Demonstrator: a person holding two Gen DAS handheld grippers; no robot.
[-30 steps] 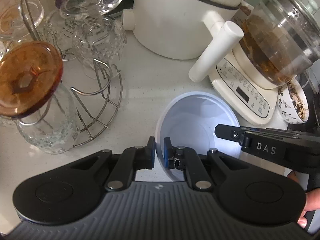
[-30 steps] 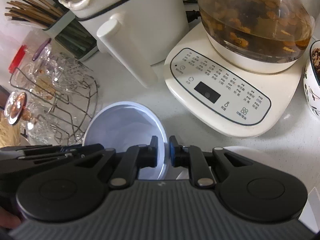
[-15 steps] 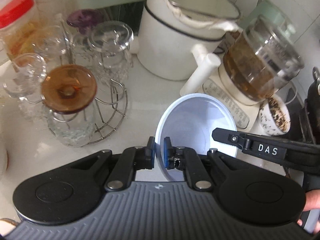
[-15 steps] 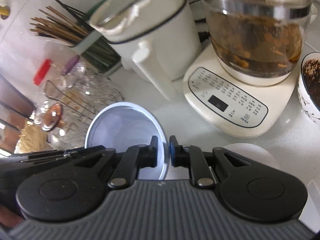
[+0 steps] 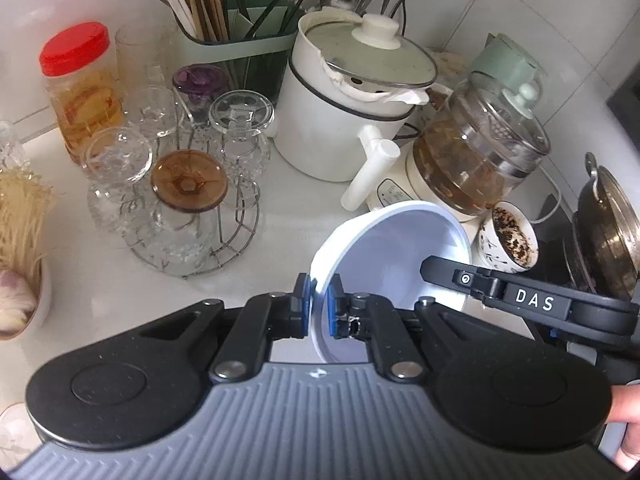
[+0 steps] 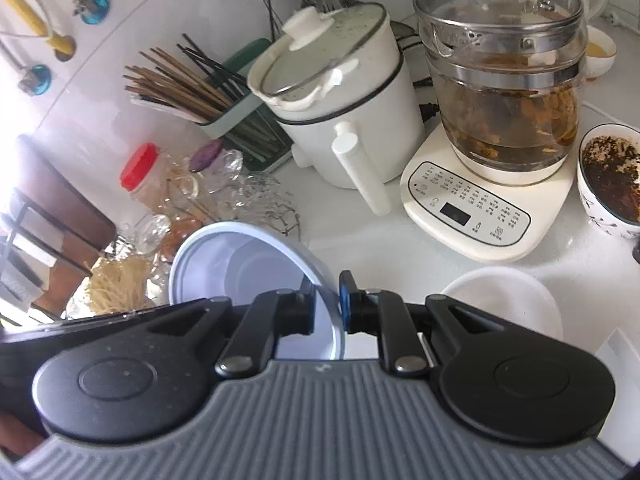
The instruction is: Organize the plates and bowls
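Observation:
A deep pale-blue bowl (image 5: 396, 256) hangs above the white counter, held from both sides. My left gripper (image 5: 319, 306) is shut on its left rim, one blue pad inside the wall and one outside. My right gripper (image 6: 326, 304) is shut on the opposite rim of the same bowl (image 6: 244, 264). In the left wrist view the right gripper (image 5: 520, 300) shows as a black arm marked DAS across the bowl's right side. A white shallow dish (image 6: 504, 300) lies on the counter under the right gripper.
A wire rack of upturned glasses (image 5: 180, 184), a red-lidded jar (image 5: 80, 88), a white electric pot (image 5: 348, 100), a glass kettle on its base (image 5: 480, 148), a patterned cup of dark leaves (image 5: 508, 240) and a dark pan (image 5: 604, 232) crowd the counter. A chopstick holder (image 5: 236, 40) stands behind.
Both grippers have risen with the bowl between them and drawn back from the counter; the pot, kettle and glass rack now look smaller and lower, and more of the back wall shows.

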